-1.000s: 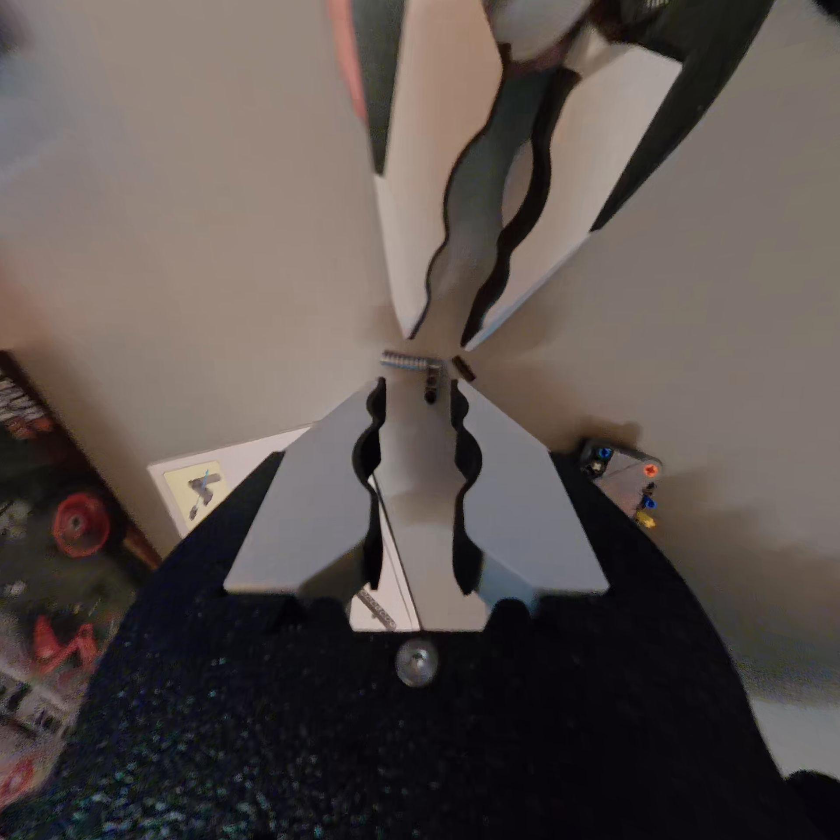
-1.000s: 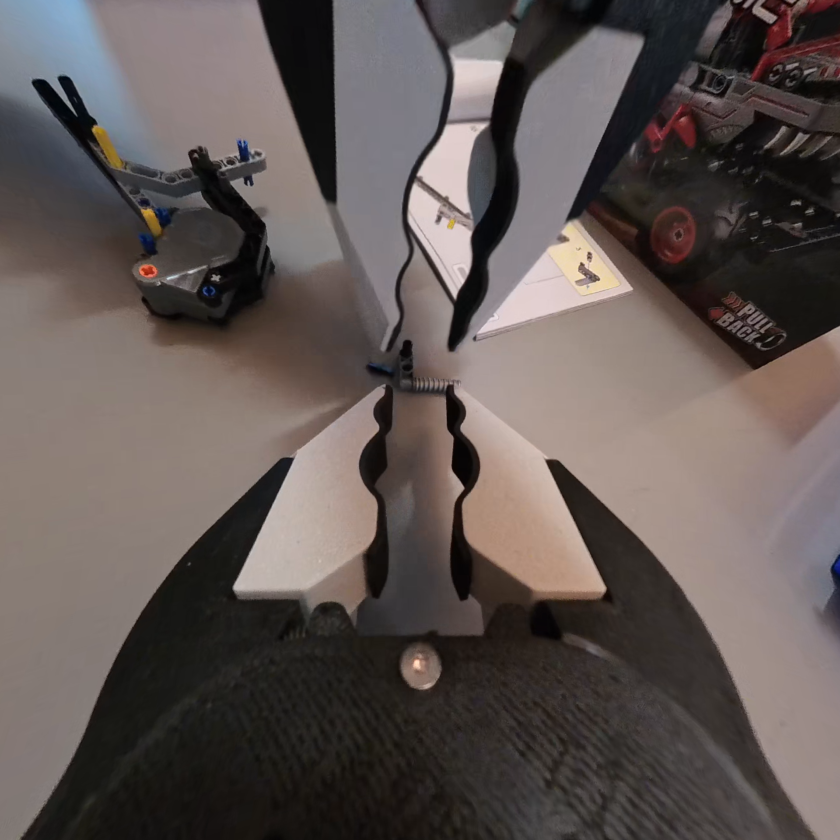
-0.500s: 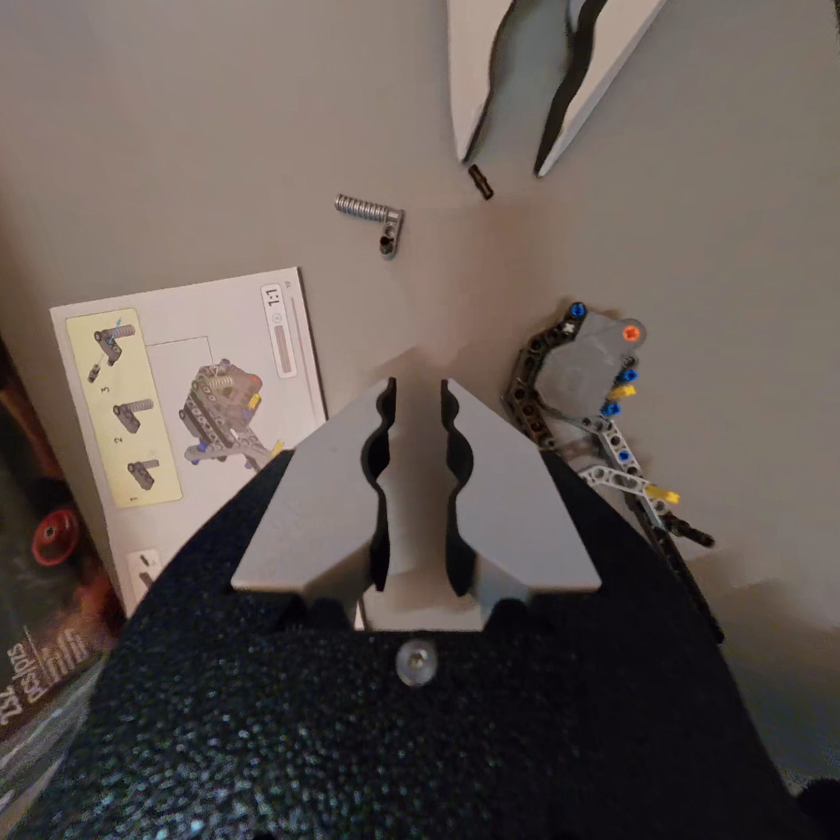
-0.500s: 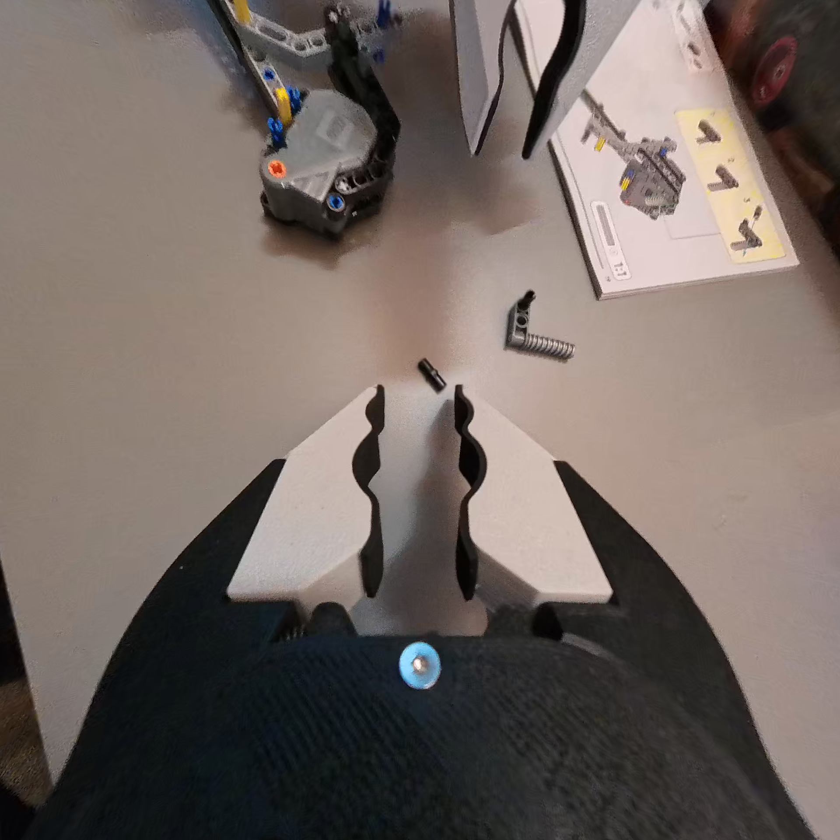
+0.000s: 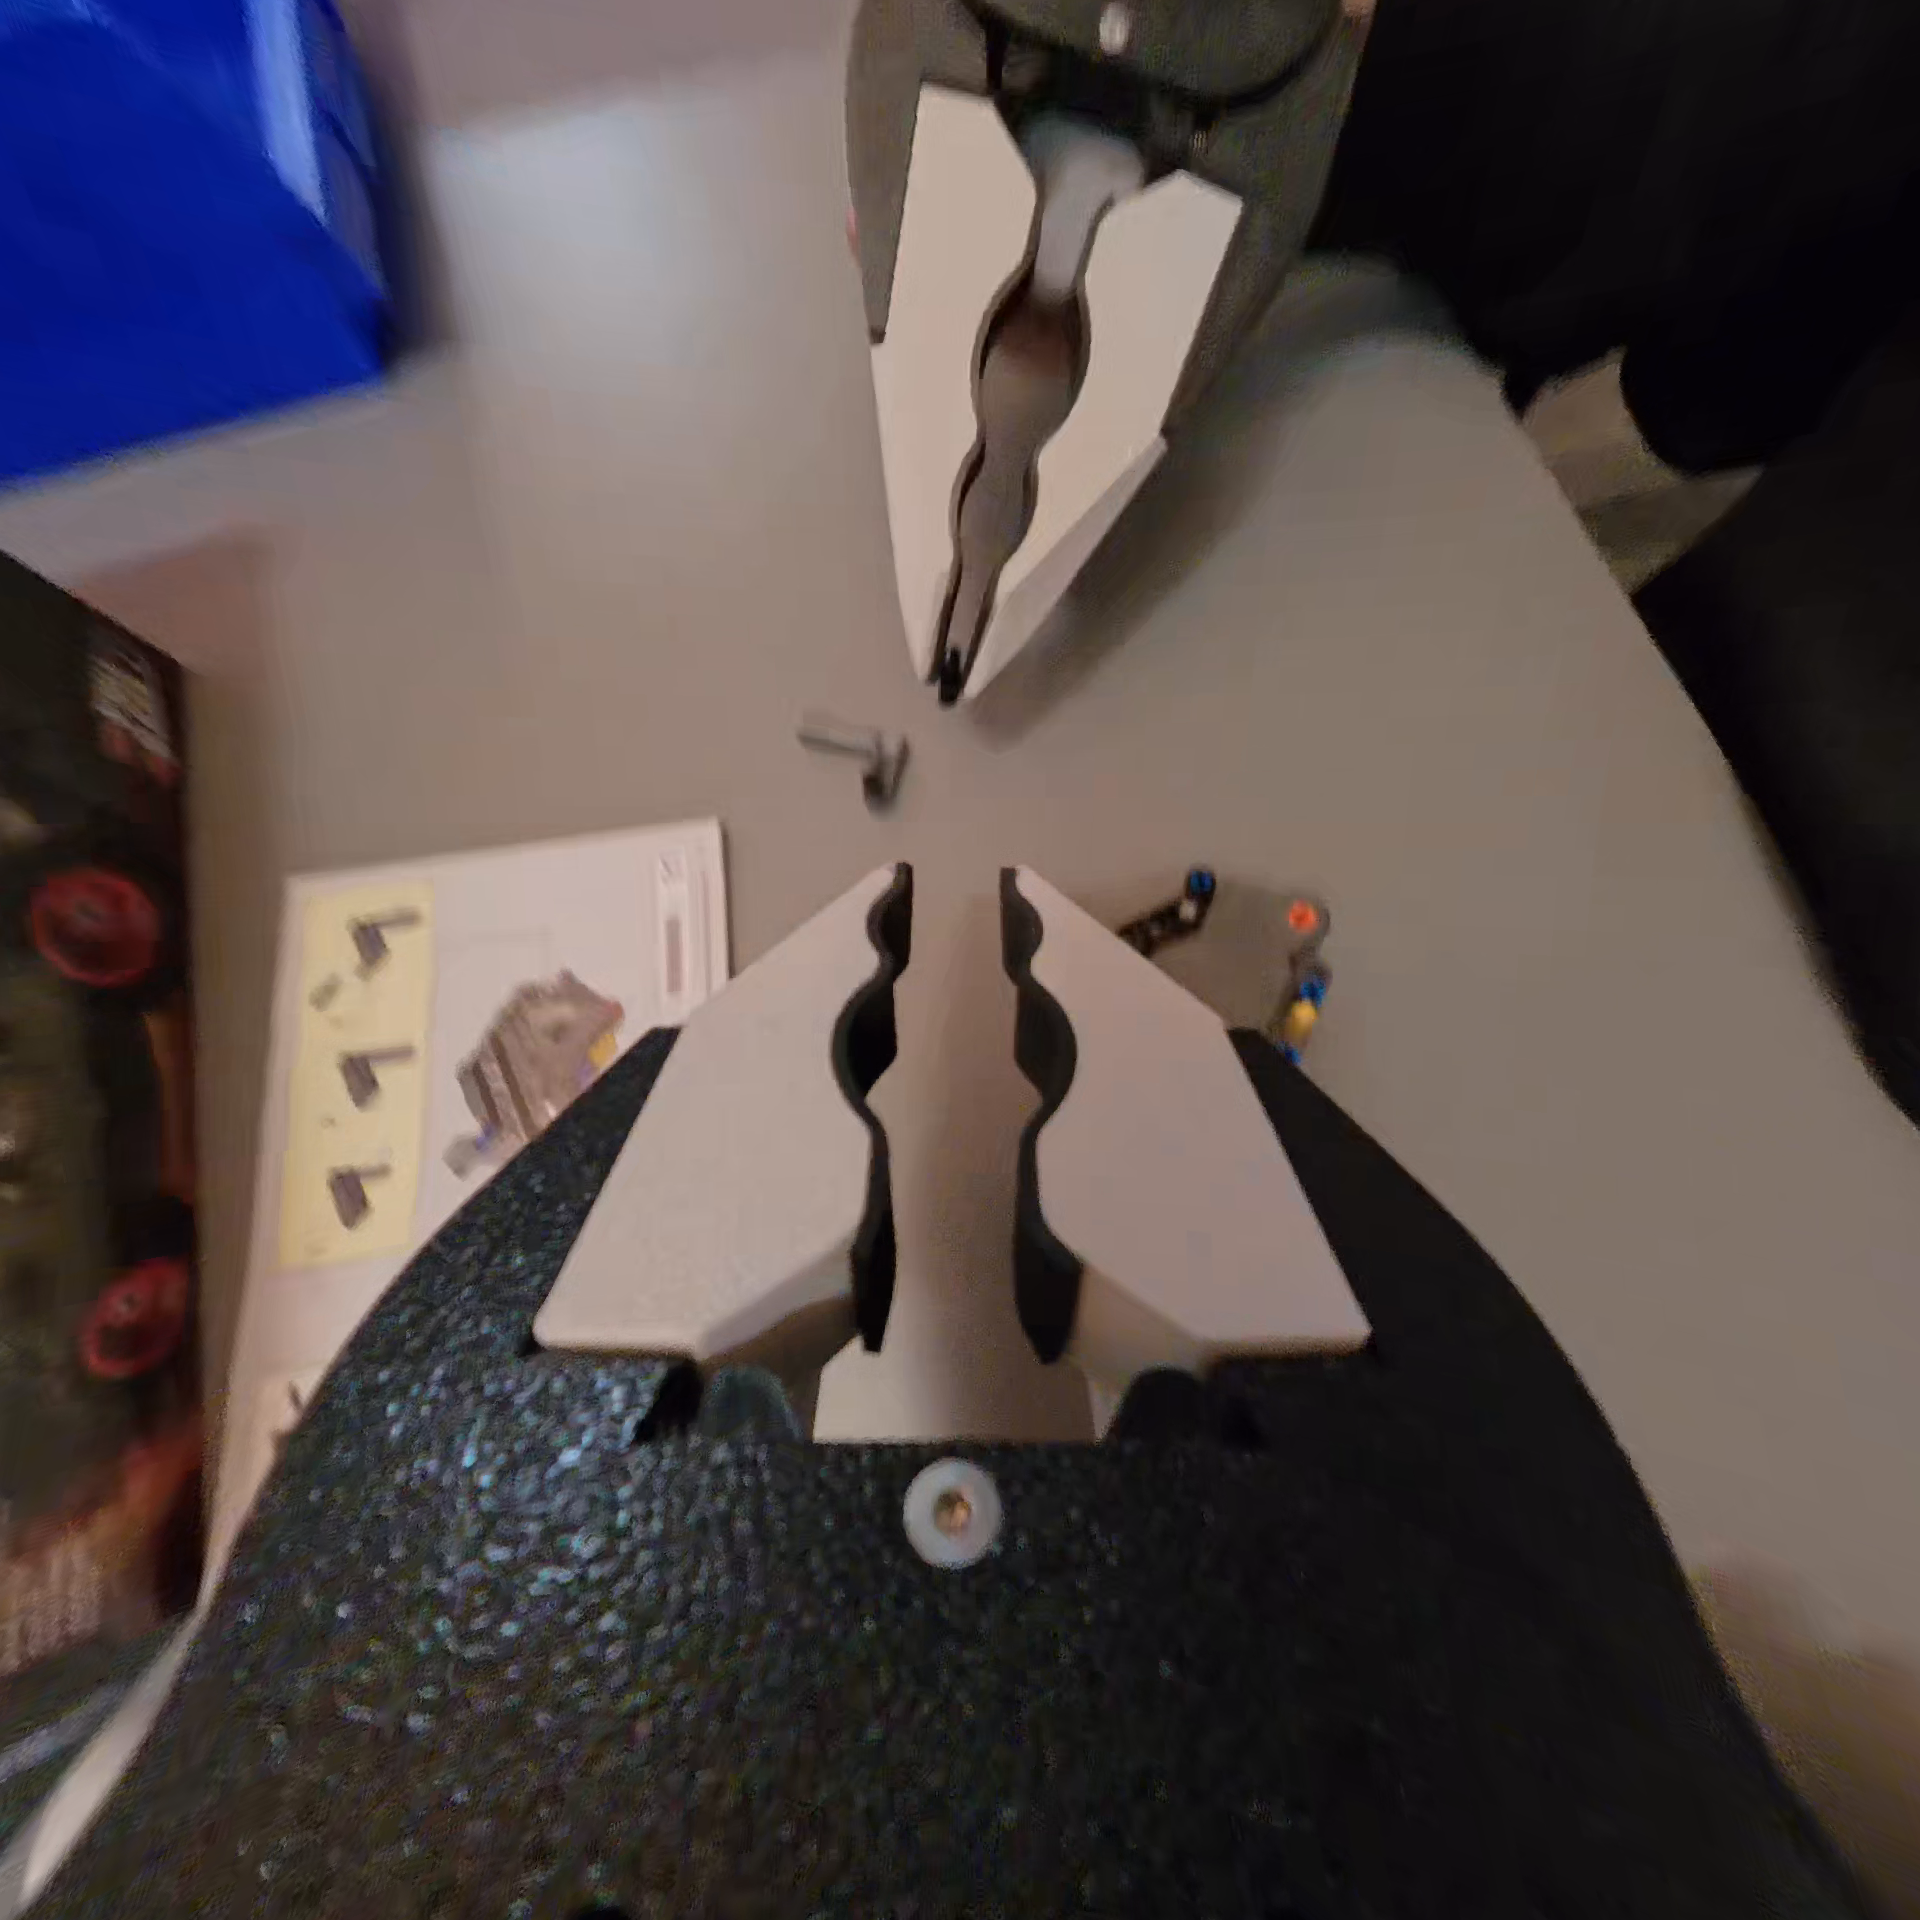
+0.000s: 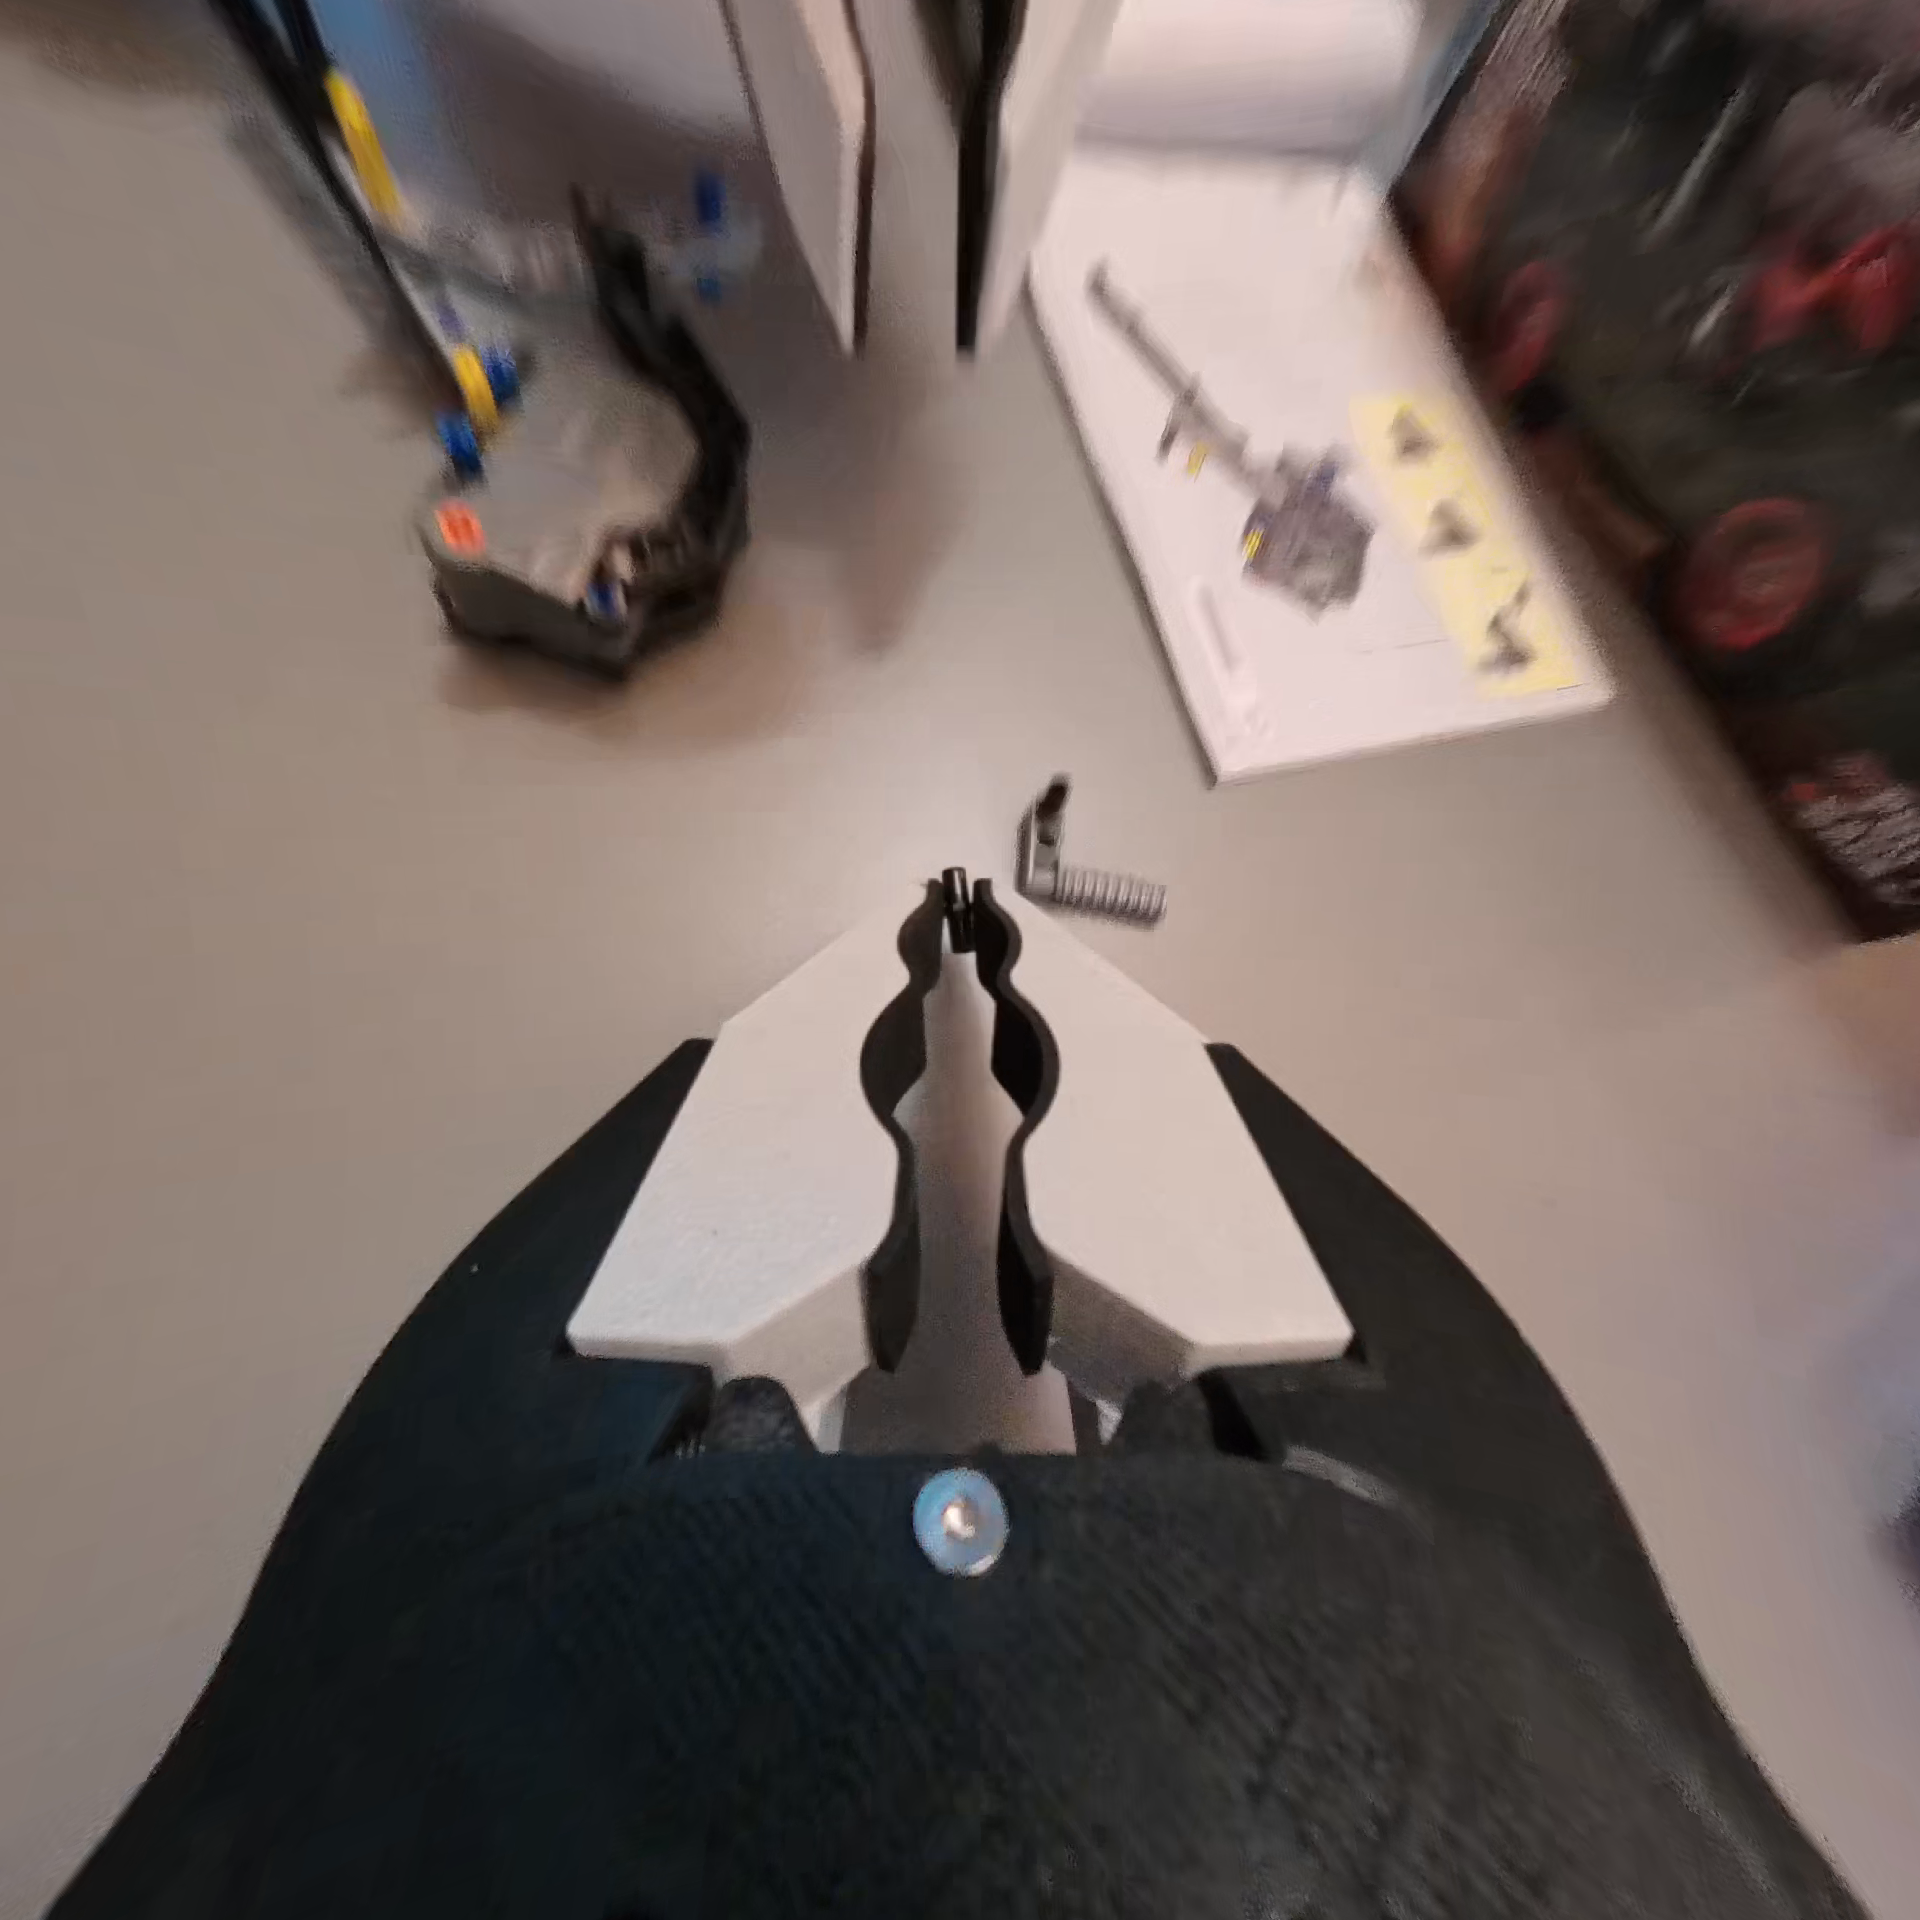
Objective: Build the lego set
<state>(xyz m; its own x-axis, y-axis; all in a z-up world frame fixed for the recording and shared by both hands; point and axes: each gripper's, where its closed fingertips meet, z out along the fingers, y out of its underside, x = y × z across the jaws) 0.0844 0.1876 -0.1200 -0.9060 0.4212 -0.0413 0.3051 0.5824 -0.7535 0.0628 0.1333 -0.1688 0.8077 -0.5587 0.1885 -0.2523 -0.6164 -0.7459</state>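
My right gripper (image 6: 957, 914) is shut on a small black pin (image 6: 956, 906) at its fingertips, low over the table; it also shows in the left wrist view (image 5: 951, 675) with the pin (image 5: 948, 686). A grey L-shaped piece with a ribbed axle (image 6: 1081, 873) lies on the table just right of it, and shows in the left wrist view (image 5: 862, 753). My left gripper (image 5: 954, 883) is open and empty, held back from that piece. The partly built grey and black model (image 6: 582, 520) stands at the left, and in the left wrist view (image 5: 1262, 961) beside my right finger.
The open instruction booklet (image 6: 1320, 520) lies at the right, with the dark set box (image 6: 1745, 416) beyond it. In the left wrist view the booklet (image 5: 499, 1018) and box (image 5: 83, 1039) are at the left, and a blue container (image 5: 177, 208) is at the far left. Spacing between my two grippers at the tips: around 8 cm.
My right gripper has closed on the black pin that lay loose on the table. Both grippers pulled apart from the grey L-piece, then the left came closer again.
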